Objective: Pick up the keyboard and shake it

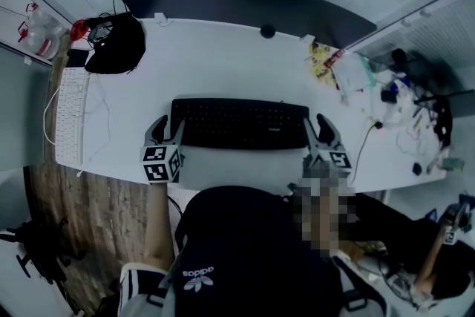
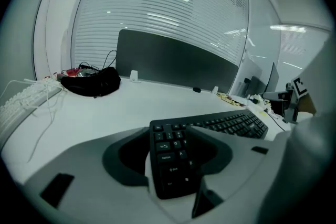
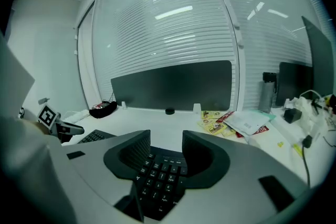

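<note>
The white desk (image 1: 223, 63) lies bare behind the black keyboard (image 1: 239, 123) up to the dark partition (image 1: 230, 0), so I could pass there. Only a small black round thing (image 1: 267, 31) sits near the back edge. Far to my left, a black bag (image 1: 115, 44) and a white keyboard (image 1: 70, 115) block the desk's end, but my left gripper (image 1: 167, 128) has bare desk beside it. To my right, papers (image 1: 349, 70) and tangled cables (image 1: 404, 115) crowd the top, perhaps near enough to catch my right gripper (image 1: 316, 131). Both sets of jaws stand apart, a keyboard end between each.
</note>
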A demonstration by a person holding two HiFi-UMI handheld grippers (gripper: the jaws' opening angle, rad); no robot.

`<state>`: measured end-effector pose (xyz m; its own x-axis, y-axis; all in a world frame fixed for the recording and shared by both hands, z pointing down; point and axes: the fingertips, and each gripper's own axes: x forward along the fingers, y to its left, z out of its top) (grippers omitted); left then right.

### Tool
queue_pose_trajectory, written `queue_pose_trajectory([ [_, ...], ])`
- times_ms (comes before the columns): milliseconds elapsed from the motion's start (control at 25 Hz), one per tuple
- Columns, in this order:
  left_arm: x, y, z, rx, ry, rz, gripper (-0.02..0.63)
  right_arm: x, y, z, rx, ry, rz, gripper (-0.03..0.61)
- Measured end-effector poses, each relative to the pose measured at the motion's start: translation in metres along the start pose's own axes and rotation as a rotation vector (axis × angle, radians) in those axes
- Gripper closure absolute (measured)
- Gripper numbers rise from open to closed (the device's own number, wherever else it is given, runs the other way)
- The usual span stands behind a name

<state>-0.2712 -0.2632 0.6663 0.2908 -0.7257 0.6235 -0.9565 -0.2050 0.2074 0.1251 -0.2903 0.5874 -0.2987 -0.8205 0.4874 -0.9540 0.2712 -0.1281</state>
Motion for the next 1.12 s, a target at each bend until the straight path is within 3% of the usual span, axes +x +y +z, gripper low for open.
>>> queue_pose_trajectory([
  [240,0.021,0.012,-0.022,-0.051,0.086,0.012,0.417,0.026,-0.002,-0.021,0.013,0.092,0.021,0.394],
  [560,0.026,0.010,-0.029,-0.148,0.110,-0.022,0.417,0.047,-0.026,-0.045,0.073,0.178,0.013,0.385],
  [840,0.026,0.007,-0.031,-0.149,0.134,-0.054,0.413,0.056,-0.036,-0.071,0.104,0.278,-0.016,0.377],
  [1120,0.030,0.006,-0.034,-0.199,0.136,-0.070,0.408,0.061,-0.036,-0.080,0.238,0.282,0.049,0.373],
])
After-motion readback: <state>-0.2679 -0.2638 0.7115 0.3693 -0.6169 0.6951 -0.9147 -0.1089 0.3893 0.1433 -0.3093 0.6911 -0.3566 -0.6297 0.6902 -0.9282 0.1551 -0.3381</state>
